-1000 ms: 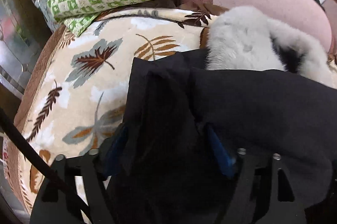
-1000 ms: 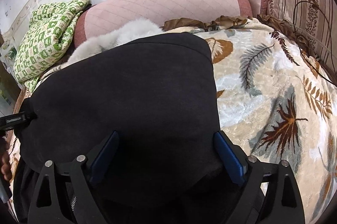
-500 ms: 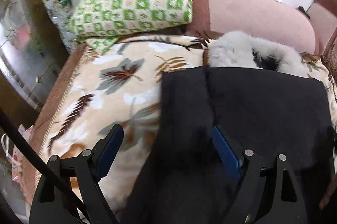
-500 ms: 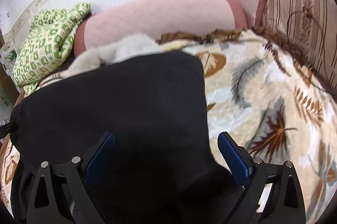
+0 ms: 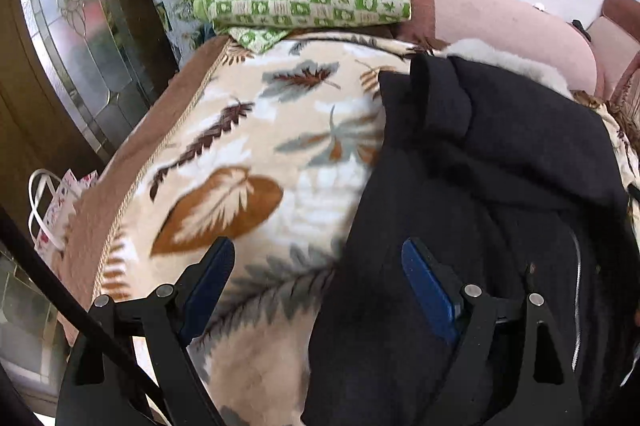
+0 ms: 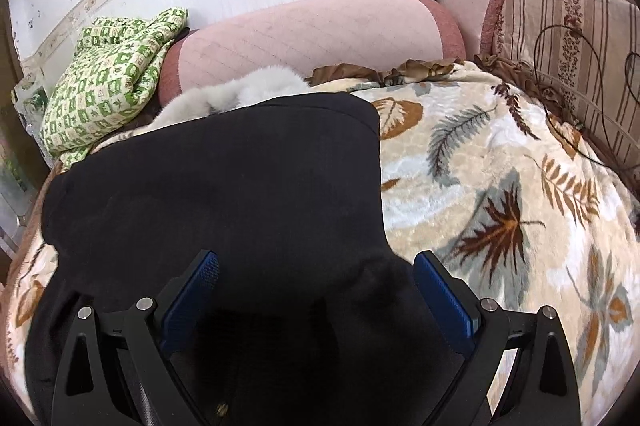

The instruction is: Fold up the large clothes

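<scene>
Black coat (image 6: 224, 185) beneath right gripper (image 6: 316, 290) | beside left gripper (image 5: 316, 278) | both agape, empty

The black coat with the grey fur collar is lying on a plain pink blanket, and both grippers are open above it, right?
Not quite. The black coat with its fur collar lies on a cream blanket printed with leaves and feathers, not a plain pink one; the right wrist view shows it. Both the left gripper and the right gripper are open.
</scene>
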`<state>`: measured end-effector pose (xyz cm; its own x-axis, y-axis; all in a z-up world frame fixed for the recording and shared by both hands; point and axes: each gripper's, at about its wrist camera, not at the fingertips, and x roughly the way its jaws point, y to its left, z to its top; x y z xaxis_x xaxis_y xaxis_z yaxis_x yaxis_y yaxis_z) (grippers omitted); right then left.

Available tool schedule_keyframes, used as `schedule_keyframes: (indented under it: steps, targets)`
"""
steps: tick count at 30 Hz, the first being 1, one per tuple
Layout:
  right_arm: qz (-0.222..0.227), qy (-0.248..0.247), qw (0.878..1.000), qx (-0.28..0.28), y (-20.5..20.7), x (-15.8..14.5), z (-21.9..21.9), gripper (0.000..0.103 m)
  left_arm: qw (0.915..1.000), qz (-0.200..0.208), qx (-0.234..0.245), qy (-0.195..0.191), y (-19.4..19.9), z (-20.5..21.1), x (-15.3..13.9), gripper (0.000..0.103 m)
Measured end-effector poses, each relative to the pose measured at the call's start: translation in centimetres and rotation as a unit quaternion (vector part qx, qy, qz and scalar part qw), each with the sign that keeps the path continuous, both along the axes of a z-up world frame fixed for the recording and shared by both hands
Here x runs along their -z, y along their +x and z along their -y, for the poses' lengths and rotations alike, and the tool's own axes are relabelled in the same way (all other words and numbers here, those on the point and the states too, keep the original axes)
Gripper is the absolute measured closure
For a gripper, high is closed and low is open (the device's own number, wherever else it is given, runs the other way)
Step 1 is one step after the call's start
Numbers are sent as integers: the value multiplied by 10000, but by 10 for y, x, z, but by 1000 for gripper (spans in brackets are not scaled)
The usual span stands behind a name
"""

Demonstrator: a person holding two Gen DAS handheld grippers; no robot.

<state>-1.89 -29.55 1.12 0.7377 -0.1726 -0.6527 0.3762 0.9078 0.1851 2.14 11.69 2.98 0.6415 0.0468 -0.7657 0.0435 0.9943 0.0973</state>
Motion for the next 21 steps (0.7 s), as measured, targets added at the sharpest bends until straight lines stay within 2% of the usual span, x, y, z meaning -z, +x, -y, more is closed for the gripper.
schedule_keyframes:
  steps: [3, 6, 9, 12, 15, 18, 21]
  targets:
    - [144, 79, 9998, -103, -21, -17, -1, 3, 9998, -155, -23, -90, -5, -6, 16, 17]
    - [131, 108, 9997, -148, -52, -24, 2, 3, 9978, -407, 68, -513, -6, -17, 32, 17]
    - [-153, 36, 9998, -97, -82, -15, 10, 3, 9950, -485, 181, -860, -9, -23, 44, 17]
    - [-632, -213, 9976, 192, -106, 5, 23, 3, 9912, -493, 365, -1175, -12, -24, 51, 17]
    - [-936, 118, 9945, 451, -120, 24, 39, 3, 9884, -646, 478, -1287, -8, -20, 59, 17]
    - [-1018, 466, 9924, 514, -127, 34, 47, 3, 9878, -776, 429, -1284, -9, -19, 68, 17]
    - [-976, 545, 9921, 571, -129, 35, 49, 3, 9867, -846, 418, -1326, -11, -18, 72, 17]
